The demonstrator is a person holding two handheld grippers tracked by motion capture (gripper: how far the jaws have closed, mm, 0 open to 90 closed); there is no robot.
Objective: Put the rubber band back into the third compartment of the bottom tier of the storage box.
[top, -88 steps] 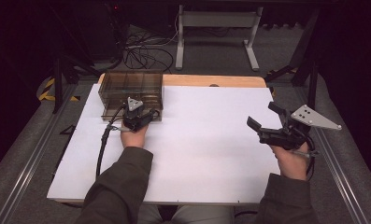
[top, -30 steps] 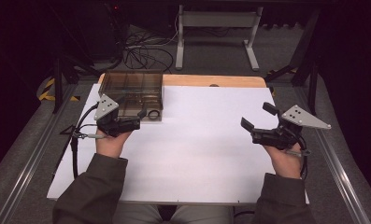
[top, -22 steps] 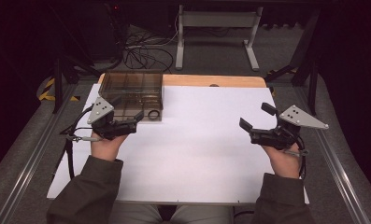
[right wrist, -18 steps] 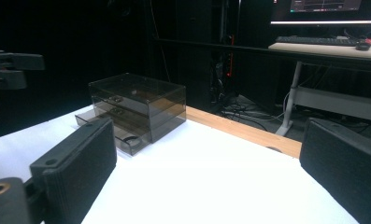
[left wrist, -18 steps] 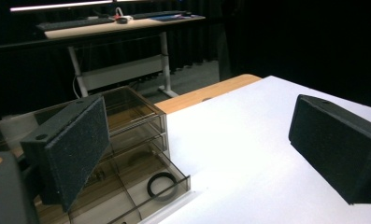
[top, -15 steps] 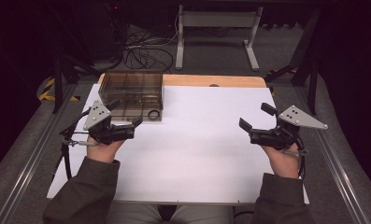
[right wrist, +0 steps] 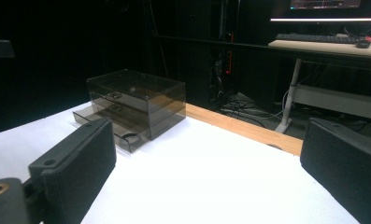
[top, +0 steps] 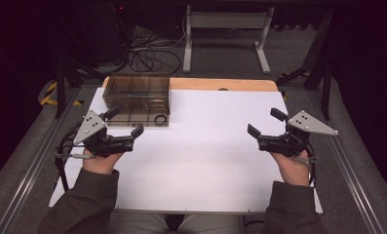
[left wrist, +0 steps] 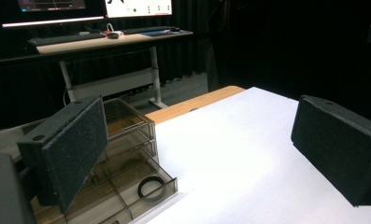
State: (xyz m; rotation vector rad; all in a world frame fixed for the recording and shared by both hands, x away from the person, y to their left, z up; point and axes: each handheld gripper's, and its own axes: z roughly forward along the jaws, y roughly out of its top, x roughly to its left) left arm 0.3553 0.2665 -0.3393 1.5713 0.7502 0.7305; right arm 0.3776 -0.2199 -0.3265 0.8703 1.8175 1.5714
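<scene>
A smoky see-through drawer box (top: 137,92) stands at the back left of the white sheet (top: 201,165). Its bottom drawer is pulled out, and a black ring (top: 160,120) lies in the drawer's front right corner. My left gripper (top: 125,122) is open and empty, just in front of the box and left of the ring. In the left gripper view, the ring (left wrist: 151,187) and the box (left wrist: 127,126) sit beside the left jaw of that gripper (left wrist: 199,144). My right gripper (top: 265,123) is open and empty over the sheet's right side. The right gripper view has the box (right wrist: 136,102) far beyond that gripper (right wrist: 211,163).
The wooden table edge (top: 220,84) runs behind the sheet. A desk frame (top: 225,29) and floor cables (top: 147,48) lie beyond the table. A desk with a keyboard (right wrist: 314,39) and monitors stands in the background. Bare sheet lies between the two grippers.
My left gripper has drawn back from the drawer box, going left and toward the person. The ring now shows in the open drawer. My right gripper has shifted slightly left.
</scene>
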